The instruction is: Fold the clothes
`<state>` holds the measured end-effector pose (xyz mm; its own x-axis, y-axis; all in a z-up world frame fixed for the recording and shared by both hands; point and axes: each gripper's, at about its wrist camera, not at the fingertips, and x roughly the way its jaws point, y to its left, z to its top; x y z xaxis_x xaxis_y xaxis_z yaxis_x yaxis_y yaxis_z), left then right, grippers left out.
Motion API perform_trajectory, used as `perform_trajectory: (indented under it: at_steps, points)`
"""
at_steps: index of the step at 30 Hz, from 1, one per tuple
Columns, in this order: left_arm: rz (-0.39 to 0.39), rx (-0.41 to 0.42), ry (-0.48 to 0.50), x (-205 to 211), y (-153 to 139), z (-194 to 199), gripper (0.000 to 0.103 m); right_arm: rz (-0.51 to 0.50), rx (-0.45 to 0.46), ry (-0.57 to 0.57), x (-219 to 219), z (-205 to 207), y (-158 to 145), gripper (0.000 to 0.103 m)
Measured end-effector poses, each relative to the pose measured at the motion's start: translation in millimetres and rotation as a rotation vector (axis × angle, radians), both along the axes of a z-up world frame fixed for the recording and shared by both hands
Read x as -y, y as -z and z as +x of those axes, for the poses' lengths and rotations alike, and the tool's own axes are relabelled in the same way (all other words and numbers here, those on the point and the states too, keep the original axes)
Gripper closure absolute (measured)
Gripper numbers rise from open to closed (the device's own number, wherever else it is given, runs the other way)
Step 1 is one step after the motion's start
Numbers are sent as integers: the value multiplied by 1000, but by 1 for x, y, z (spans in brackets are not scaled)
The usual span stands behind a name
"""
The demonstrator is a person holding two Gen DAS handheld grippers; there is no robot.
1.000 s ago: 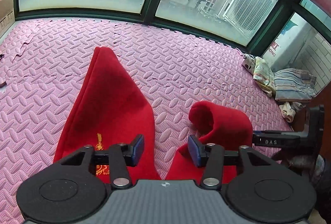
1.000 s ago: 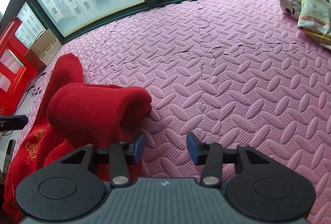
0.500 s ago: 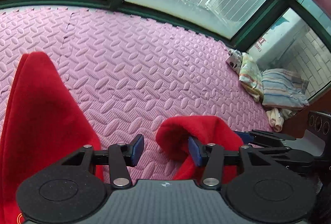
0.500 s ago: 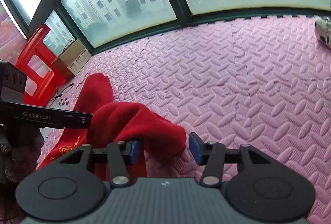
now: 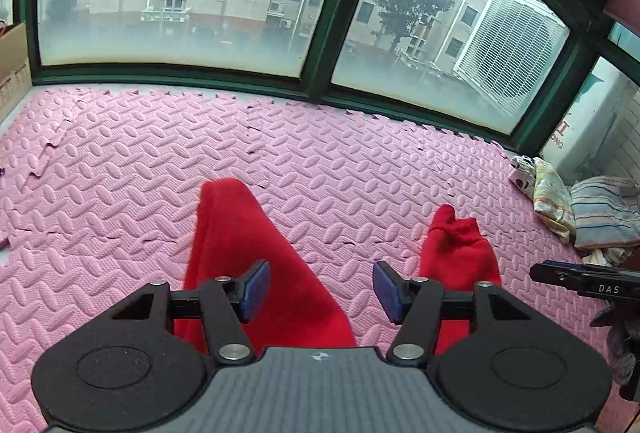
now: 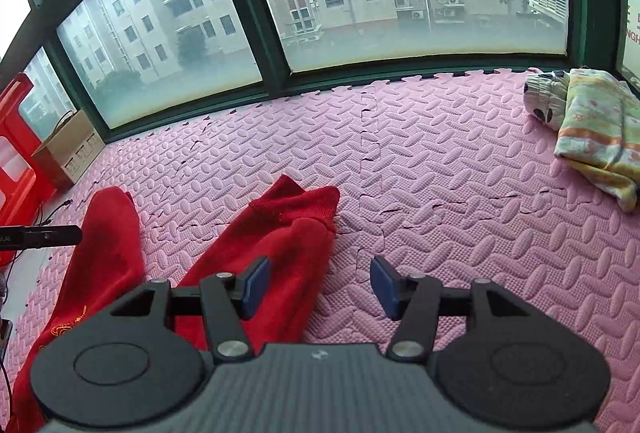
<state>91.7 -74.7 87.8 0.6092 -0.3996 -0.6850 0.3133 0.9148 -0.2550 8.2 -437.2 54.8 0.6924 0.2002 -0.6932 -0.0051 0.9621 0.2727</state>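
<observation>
Left wrist view: red trousers (image 5: 248, 257) flat, legs lengthwise toward the window.

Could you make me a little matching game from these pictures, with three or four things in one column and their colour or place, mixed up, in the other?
Things:
1. foam floor mat
2. garment
3. cardboard box
4. folded cloths

Descriptions:
A. red, its two long parts lying on the mat
B. brown, by the window at the far left
C. pink, with an embossed pattern
D. pale and patterned, heaped at the far right

Pairs: 1-C, 2-A, 3-B, 4-D
</observation>
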Motion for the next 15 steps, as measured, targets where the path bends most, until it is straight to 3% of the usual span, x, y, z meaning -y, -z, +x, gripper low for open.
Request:
perform_trajectory:
  at_steps: [5,10,13,15]
  points:
    - [59,38,-141,-21,-6,15,29,-25,0,-61,-27,17,4,47]
    - [93,12,-147,-15,4,38,28,-19,-12,-111,-54,32,12,47]
    - [93,-8,-124,-8,11,50,33,-18,-26,-143,-66,35,17,46]
    - [91,-33,-121,-6,17,58,54,-17,-29,-156,-70,36,19,46]
